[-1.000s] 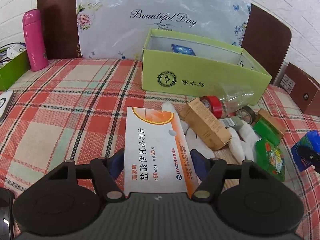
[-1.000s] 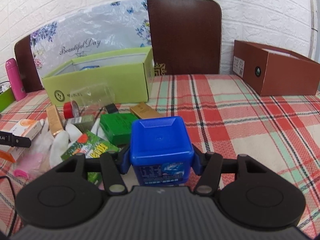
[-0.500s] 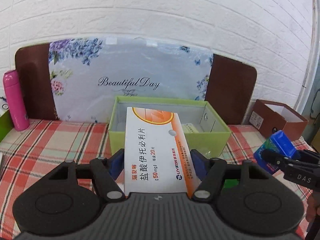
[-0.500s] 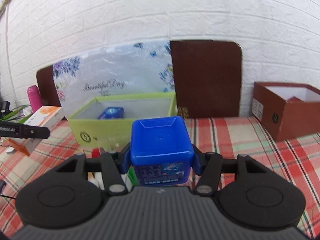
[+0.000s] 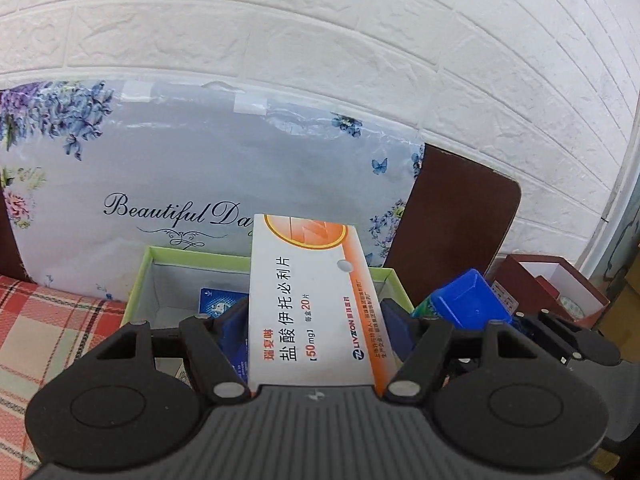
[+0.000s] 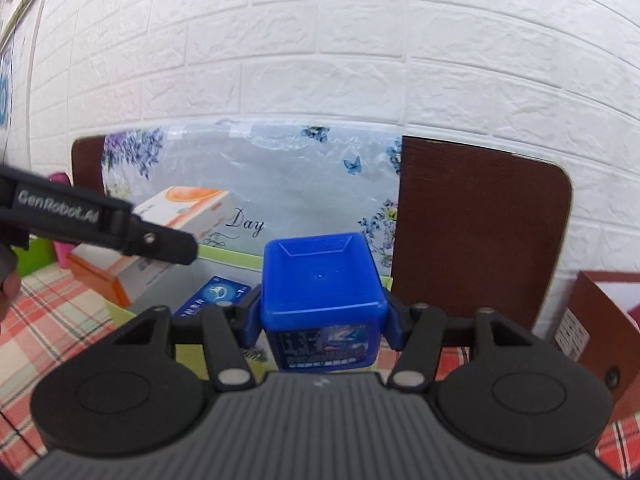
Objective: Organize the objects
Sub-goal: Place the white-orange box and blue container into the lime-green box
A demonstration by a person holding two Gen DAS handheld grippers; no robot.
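Note:
My left gripper (image 5: 316,316) is shut on a white and orange medicine box (image 5: 308,304), held lengthwise above the open green box (image 5: 192,258). A small blue packet (image 5: 218,304) lies inside that green box. My right gripper (image 6: 320,316) is shut on a blue square jar (image 6: 320,284), lifted at the green box's right end (image 6: 386,280). In the right wrist view the left gripper (image 6: 160,240) reaches in from the left with the medicine box (image 6: 184,212). The blue jar (image 5: 468,308) also shows to the right in the left wrist view.
A floral "Beautiful Day" board (image 5: 200,184) leans on the white brick wall behind the green box, flanked by brown chair backs (image 6: 480,232). A brown box (image 5: 556,292) sits to the right on the red checked tablecloth (image 5: 44,320). A pink bottle (image 6: 60,252) stands far left.
Both grippers rose from the table with their loads and came forward over the green box. The clutter of small items on the cloth has dropped out of view.

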